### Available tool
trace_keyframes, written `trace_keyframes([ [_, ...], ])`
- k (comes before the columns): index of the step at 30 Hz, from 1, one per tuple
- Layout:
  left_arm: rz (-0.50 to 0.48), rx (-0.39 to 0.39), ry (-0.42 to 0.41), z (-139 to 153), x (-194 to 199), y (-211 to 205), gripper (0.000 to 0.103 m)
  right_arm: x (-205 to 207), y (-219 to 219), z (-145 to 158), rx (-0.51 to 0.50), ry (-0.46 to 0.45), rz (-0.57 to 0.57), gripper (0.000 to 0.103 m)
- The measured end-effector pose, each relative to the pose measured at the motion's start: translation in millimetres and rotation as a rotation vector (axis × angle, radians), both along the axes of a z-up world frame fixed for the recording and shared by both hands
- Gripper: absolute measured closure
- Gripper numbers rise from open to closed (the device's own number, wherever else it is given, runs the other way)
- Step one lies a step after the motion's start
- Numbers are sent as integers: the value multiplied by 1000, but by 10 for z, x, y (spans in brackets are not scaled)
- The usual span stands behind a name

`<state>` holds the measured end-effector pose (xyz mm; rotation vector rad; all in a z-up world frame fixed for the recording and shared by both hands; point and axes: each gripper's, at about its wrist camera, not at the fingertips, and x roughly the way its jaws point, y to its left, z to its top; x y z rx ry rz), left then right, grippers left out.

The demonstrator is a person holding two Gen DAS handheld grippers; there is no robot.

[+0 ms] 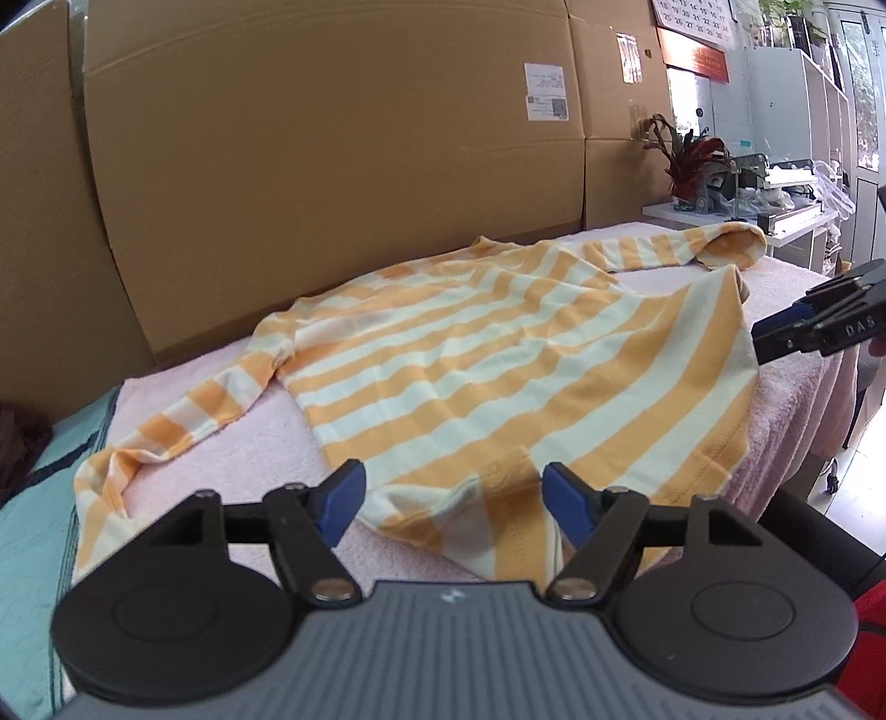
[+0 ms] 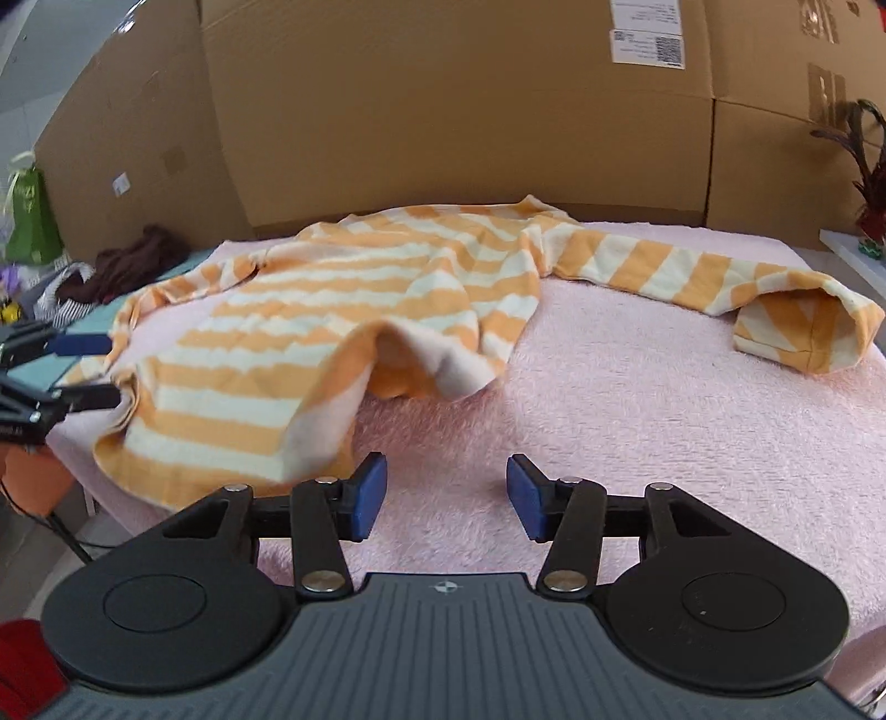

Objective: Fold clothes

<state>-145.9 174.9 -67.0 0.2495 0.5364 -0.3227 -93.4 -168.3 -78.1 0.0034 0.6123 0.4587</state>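
An orange-and-cream striped long-sleeved top (image 1: 487,354) is spread on a pink fleece cover (image 2: 664,399) over a table, in front of large cardboard boxes (image 1: 332,138). The left gripper (image 1: 454,498) is held with its blue pads wide apart over the near hem of the top, nothing being gripped between them. The right gripper (image 2: 447,493) is likewise held wide, above bare pink cover just beside a raised, folded-over edge of the garment; nothing is held. In the left wrist view the right gripper is seen at the right edge, and the letters "DAS" can be read on its black finger. One sleeve (image 2: 720,277) is stretched out to the right with its cuff turned back; the other sleeve (image 1: 183,421) is laid toward the left edge of the cover. White shipping labels (image 1: 545,91) with barcodes are stuck on the cardboard, but their print is too small to be read. A wall calendar (image 1: 695,16) showing numbers and a red banner beneath it are seen at upper right, near a potted plant (image 1: 692,160).
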Motion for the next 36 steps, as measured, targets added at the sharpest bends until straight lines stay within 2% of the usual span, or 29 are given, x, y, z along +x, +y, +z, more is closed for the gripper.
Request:
trace_keyframes([
  [1,4,-9,23,-40,64,-10,65,-21,62,-28,-20,-20,8,50],
  [4,18,-66,50,-92,146,2,81,52,288,-80,-51,-77,28,50],
  [6,35,-88,48,-82,120,46,83,142,424,-101,-47,-102,49,50],
  [8,63,-113,44,-63,93,110,85,286,500,-68,-12,-88,59,52],
  [11,127,-164,31,-22,59,249,89,502,582,6,65,-56,74,99],
  [13,168,-193,31,-20,73,332,94,605,576,100,114,-51,43,99],
  [17,194,-210,42,-64,103,387,95,674,460,209,154,-52,-16,98],
  [20,173,-190,46,-74,103,360,95,695,459,129,-9,26,-54,99],
  [22,161,-198,44,-57,79,379,96,560,368,67,-43,44,-47,100],
  [25,158,-262,45,22,42,480,96,273,60,123,48,92,-23,102],
  [27,155,-296,34,85,12,540,96,74,-138,245,86,75,-4,102],
  [29,144,-290,8,138,-7,550,96,-94,-264,365,111,43,34,102],
  [31,149,-256,-3,143,15,520,94,-156,-236,401,70,7,32,92],
  [33,145,-206,11,85,43,479,92,-118,-105,320,12,-36,19,60],
  [35,136,-162,36,13,53,442,84,-3,77,182,-57,-55,34,61],
  [36,128,-145,56,-30,45,426,74,72,180,104,-93,-58,48,61],
])
